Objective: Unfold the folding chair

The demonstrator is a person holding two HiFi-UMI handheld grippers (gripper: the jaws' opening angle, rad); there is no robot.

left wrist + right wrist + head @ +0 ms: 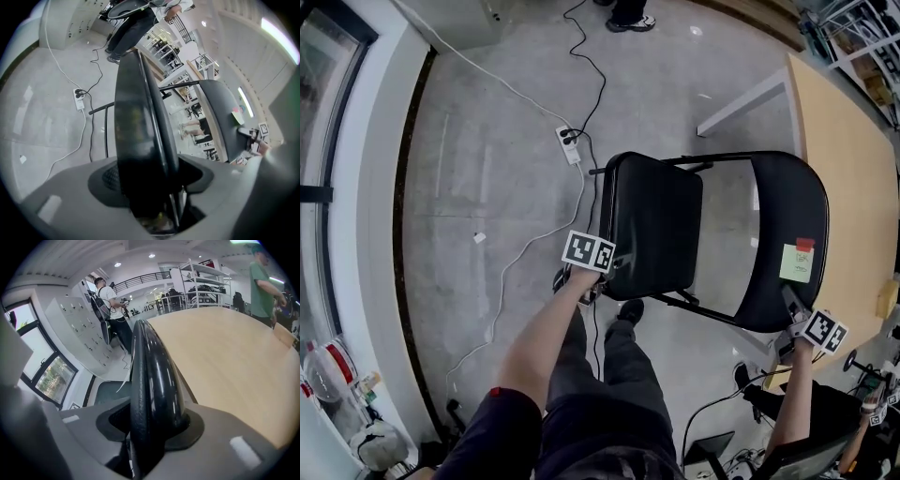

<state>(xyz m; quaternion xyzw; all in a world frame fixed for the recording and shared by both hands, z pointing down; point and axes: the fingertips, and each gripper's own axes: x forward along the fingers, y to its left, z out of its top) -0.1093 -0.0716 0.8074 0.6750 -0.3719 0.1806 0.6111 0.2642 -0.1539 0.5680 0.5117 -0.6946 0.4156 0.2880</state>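
Black metal-framed folding chair (722, 159) stands on the floor at my twelve o'clock. My left tool (606, 274) is clamped on the six o'clock edge of its black padded seat (652, 220). My right tool (795, 317) is clamped on the black curved backrest (787, 206), at the seat's three o'clock. In my judgement, the seat parts toward nine.

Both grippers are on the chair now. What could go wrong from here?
1. The left gripper clamps only the seat at its rim, and the right gripper only the backrest at its edge. Either could slip off the smooth padding.
2. The power strip lies on the floor beside the seat and may get snagged.
3. The table stands close behind the backrest, which may bump it.
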